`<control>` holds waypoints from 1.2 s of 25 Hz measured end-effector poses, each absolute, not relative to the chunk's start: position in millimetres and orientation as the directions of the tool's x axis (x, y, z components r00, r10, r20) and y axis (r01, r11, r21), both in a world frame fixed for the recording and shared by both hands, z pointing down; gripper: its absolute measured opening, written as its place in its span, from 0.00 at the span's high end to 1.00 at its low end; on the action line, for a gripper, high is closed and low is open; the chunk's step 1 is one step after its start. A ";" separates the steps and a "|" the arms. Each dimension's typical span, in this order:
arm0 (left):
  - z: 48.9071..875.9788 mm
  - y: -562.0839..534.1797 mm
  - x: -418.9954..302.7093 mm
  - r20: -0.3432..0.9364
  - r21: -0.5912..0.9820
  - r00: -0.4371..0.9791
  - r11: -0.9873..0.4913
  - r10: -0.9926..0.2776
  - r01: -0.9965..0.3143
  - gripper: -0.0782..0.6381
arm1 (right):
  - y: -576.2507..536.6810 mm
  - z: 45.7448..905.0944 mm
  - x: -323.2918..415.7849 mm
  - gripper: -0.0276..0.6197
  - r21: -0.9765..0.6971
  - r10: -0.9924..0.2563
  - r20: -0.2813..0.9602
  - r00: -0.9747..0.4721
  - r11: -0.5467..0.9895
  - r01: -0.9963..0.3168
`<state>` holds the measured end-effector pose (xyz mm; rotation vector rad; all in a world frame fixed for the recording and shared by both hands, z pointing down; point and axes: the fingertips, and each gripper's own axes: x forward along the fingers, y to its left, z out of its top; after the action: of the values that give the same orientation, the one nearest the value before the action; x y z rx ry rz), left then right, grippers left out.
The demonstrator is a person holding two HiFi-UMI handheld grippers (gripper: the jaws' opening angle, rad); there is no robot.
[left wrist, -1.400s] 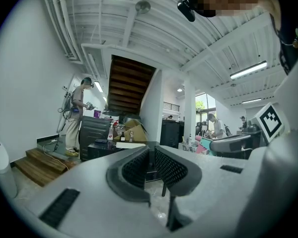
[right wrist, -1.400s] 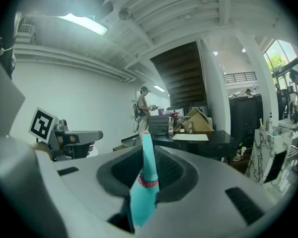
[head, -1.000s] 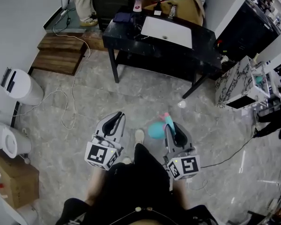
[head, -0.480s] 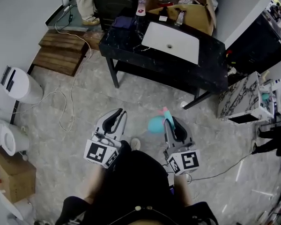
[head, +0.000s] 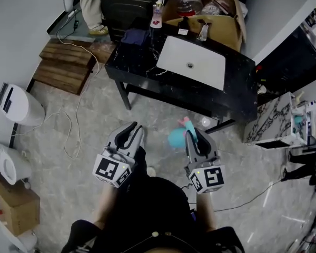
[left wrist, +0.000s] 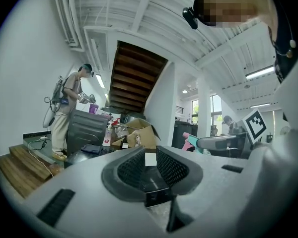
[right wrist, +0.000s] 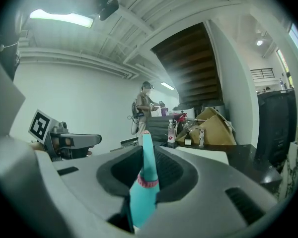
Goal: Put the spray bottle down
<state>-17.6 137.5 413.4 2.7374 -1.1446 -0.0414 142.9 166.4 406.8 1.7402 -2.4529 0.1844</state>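
The teal spray bottle (head: pixel 175 137) with a pink trigger hangs over the floor, with my right gripper (head: pixel 194 132) shut on it. In the right gripper view the bottle (right wrist: pixel 143 185) stands up between the dark pads, tip pointing away. To its left, my left gripper (head: pixel 134 126) is held level with it and carries nothing. In the left gripper view the left gripper (left wrist: pixel 150 156) shows a narrow gap between its pads, nothing in it. Ahead stands the black table (head: pixel 147 73) with a white sink basin (head: pixel 192 62).
A cardboard box (head: pixel 221 25), bottles and a dark cloth (head: pixel 134 36) crowd the table's far side. A person (head: pixel 89 4) stands behind it. Wooden steps (head: pixel 60 70), a cable (head: pixel 68 136) and white bins (head: pixel 18 104) lie left; a marble-patterned cabinet (head: pixel 276 123) stands right.
Both grippers have travelled forward towards the black table, which now sits lower and nearer in the head view. The bottle stays in the right gripper's hold.
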 end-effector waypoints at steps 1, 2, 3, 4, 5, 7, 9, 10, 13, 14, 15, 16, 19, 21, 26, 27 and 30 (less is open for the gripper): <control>413.8 124.3 -16.5 0.041 0.173 0.710 -0.695 -0.703 -0.698 0.81 | 153.1 406.6 142.8 0.83 -0.022 -0.929 0.176 -0.326 0.328 -0.945; 413.9 110.6 -15.7 0.041 0.176 0.715 -0.699 -0.698 -0.693 0.81 | 139.6 406.0 142.3 0.83 -0.018 -0.929 0.178 -0.325 0.327 -0.945; 413.7 96.6 -15.1 0.041 0.180 0.720 -0.704 -0.693 -0.687 0.80 | 126.0 405.0 141.7 0.83 -0.014 -0.929 0.180 -0.323 0.326 -0.945; 413.4 82.3 -14.6 0.041 0.182 0.725 -0.708 -0.687 -0.682 0.80 | 112.0 403.7 141.0 0.83 -0.010 -0.930 0.182 -0.320 0.324 -0.946; 413.3 67.6 -14.6 0.041 0.182 0.730 -0.713 -0.683 -0.677 0.80 | 97.3 402.4 140.1 0.83 -0.006 -0.930 0.183 -0.318 0.323 -0.946; 414.2 36.7 -16.2 0.046 0.181 0.737 -0.720 -0.674 -0.670 0.78 | 64.8 400.0 136.8 0.83 -0.002 -0.931 0.181 -0.317 0.322 -0.947; 415.5 5.1 -17.6 0.053 0.183 0.746 -0.728 -0.664 -0.661 0.77 | 29.2 397.6 132.7 0.83 0.002 -0.933 0.176 -0.315 0.321 -0.947; 415.6 -10.0 -17.9 0.054 0.185 0.749 -0.731 -0.660 -0.657 0.77 | 11.1 396.5 130.9 0.83 0.004 -0.933 0.175 -0.314 0.320 -0.948; 416.7 -51.1 -20.6 0.055 0.191 0.762 -0.743 -0.645 -0.642 0.77 | -42.1 394.4 124.5 0.83 0.003 -0.936 0.166 -0.310 0.315 -0.949; 418.3 -63.6 -22.1 0.057 0.194 0.768 -0.747 -0.639 -0.636 0.76 | -59.1 394.2 122.1 0.83 0.003 -0.938 0.161 -0.308 0.313 -0.950; 420.5 -75.5 -23.8 0.061 0.196 0.771 -0.750 -0.634 -0.632 0.76 | -75.3 394.3 120.0 0.83 0.003 -0.939 0.155 -0.307 0.311 -0.950; 423.3 -87.0 -25.4 0.068 0.198 0.772 -0.750 -0.632 -0.631 0.76 | -91.0 394.8 118.6 0.83 0.002 -0.940 0.151 -0.305 0.309 -0.951; 432.3 -118.9 -30.1 0.089 0.203 0.764 -0.739 -0.639 -0.642 0.76 | -135.1 397.9 117.3 0.83 -0.004 -0.942 0.152 -0.300 0.303 -0.953; 438.7 -134.0 -33.5 0.104 0.210 0.758 -0.730 -0.644 -0.650 0.76 | -159.7 400.6 115.5 0.83 -0.004 -0.939 0.157 -0.305 0.308 -0.951; 449.0 -158.8 -39.3 0.130 0.228 0.739 -0.705 -0.662 -0.672 0.76 | -214.7 413.3 111.7 0.83 0.022 -0.930 0.164 -0.327 0.335 -0.942; 449.8 -161.8 -39.5 0.135 0.229 0.733 -0.699 -0.667 -0.677 0.76 | -225.5 417.3 111.8 0.83 0.030 -0.929 0.169 -0.329 0.339 -0.940; 450.3 -169.4 -39.3 0.149 0.229 0.716 -0.681 -0.682 -0.696 0.76 | -258.0 429.3 111.5 0.83 0.042 -0.922 0.182 -0.343 0.356 -0.934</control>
<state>-39.3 -169.4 450.3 2.6548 -1.0884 0.0741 111.5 -258.0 429.3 1.6870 -2.4385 0.1028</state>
